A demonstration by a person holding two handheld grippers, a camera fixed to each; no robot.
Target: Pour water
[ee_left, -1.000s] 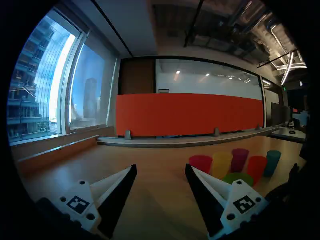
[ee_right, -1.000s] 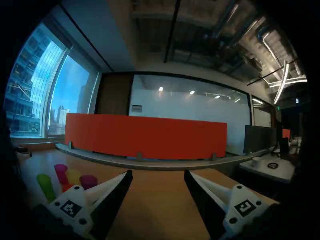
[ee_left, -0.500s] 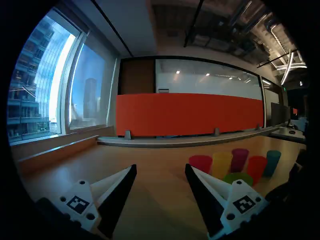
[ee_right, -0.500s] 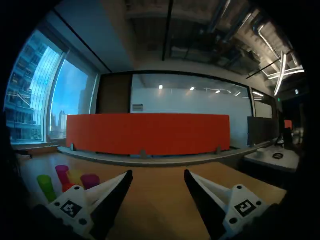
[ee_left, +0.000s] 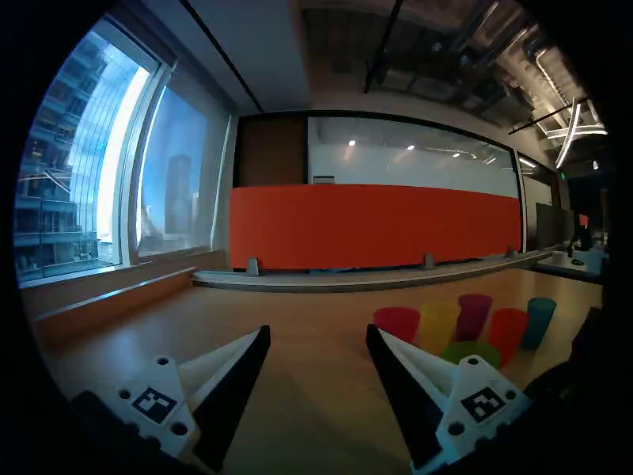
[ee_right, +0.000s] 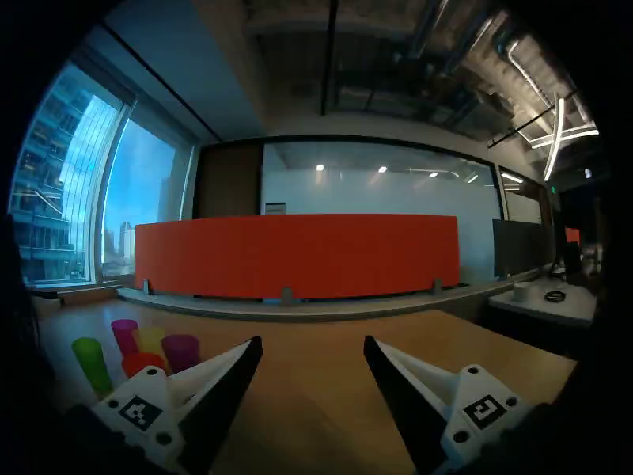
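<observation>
**Jaws Spread Over the Table**

The left gripper (ee_left: 317,328) and right gripper (ee_right: 312,340) held their jaws spread, pinching nothing. Coloured cups (ee_left: 439,321) stood clustered on the wooden table (ee_left: 301,317), between the two grippers.

The left gripper view sits low over the wooden table (ee_left: 316,305). It looks level between the spread fingers of the left gripper (ee_left: 316,336) toward the orange partition (ee_left: 372,226), with the window (ee_left: 79,182) on its left and the coloured cups (ee_left: 463,321) near on its right. The right gripper view, riding the right gripper (ee_right: 312,348), is equally low and faces the same partition, the cups at its lower left. Both views share the table, partition, window and cups.
</observation>
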